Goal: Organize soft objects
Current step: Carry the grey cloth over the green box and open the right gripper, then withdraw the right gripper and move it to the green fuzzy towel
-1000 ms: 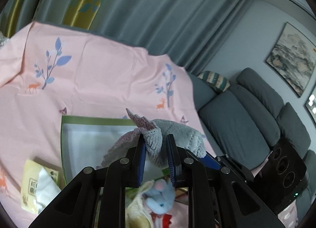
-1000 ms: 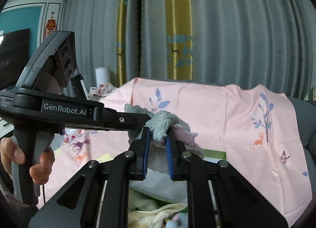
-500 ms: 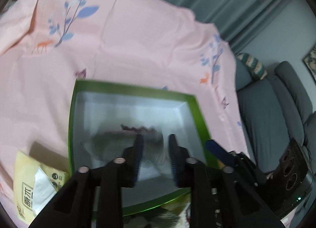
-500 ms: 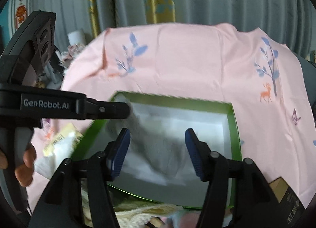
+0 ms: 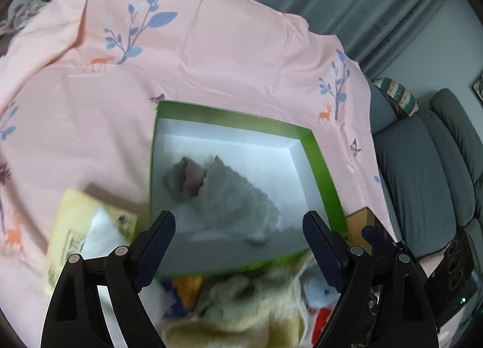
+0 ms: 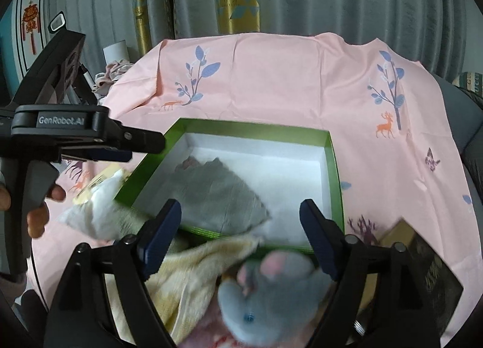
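A grey knitted cloth (image 5: pixel 229 194) with a pink underside lies inside the green-rimmed white box (image 5: pixel 320 161) on the pink sheet. It also shows in the right wrist view (image 6: pixel 217 194), in the box (image 6: pixel 333 173). My left gripper (image 5: pixel 240 242) is open and empty above the box's near edge. My right gripper (image 6: pixel 240 236) is open and empty above the same edge. A blue-grey plush toy (image 6: pixel 271 293) and a yellow towel (image 6: pixel 196 269) lie in front of the box.
A yellow tissue pack (image 5: pixel 87 227) lies left of the box. A brown and black carton (image 6: pixel 422 257) sits at the right. A grey sofa (image 5: pixel 422 173) stands right of the bed. Curtains hang behind.
Both grippers held the grey cloth up in the air, then lowered it into the box and opened. The cloth now lies in the box, released.
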`<action>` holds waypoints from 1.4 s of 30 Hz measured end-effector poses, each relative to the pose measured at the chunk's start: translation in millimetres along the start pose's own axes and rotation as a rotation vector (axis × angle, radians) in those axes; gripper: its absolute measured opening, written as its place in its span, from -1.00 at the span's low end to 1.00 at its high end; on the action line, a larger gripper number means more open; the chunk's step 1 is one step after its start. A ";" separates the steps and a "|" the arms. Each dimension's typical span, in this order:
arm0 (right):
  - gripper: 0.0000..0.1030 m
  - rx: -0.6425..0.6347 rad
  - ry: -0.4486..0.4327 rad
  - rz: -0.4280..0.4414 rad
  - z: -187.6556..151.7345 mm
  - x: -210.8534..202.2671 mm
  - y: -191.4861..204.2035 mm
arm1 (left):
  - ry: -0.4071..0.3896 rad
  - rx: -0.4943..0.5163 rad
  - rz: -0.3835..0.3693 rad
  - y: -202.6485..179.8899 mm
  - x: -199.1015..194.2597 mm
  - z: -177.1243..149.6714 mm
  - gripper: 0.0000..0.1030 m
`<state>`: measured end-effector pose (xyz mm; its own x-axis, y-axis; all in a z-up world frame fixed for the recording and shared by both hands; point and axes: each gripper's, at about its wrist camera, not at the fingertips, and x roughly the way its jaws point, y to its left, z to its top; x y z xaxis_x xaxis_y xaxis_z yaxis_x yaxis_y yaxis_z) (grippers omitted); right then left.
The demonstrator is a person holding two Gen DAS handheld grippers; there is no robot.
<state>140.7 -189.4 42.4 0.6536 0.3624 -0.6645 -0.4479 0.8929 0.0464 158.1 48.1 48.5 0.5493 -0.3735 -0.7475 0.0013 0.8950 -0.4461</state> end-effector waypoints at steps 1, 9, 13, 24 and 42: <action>0.58 0.000 -0.001 0.000 -2.7 -4.2 0.8 | -0.003 0.004 0.002 -0.3 -5.2 -4.1 0.74; 0.58 -0.027 0.000 -0.021 -32.5 -42.3 16.7 | -0.003 0.037 0.024 4.8 -36.6 -53.1 0.75; 0.58 -0.036 -0.006 -0.040 -44.6 -57.0 26.1 | -0.006 0.037 0.026 6.7 -45.7 -74.8 0.75; 0.60 -0.046 -0.011 -0.072 -67.3 -83.0 40.5 | -0.011 0.040 0.017 1.1 -59.3 -114.7 0.75; 0.60 0.007 0.015 -0.031 -85.2 -80.0 38.7 | -0.001 -0.048 -0.033 19.2 -57.6 -141.4 0.75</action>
<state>19.1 -206.6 33.8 0.6581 0.3306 -0.6765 -0.4236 0.9053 0.0304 8.3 52.3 13.4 0.5508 -0.4024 -0.7312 -0.0203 0.8694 -0.4937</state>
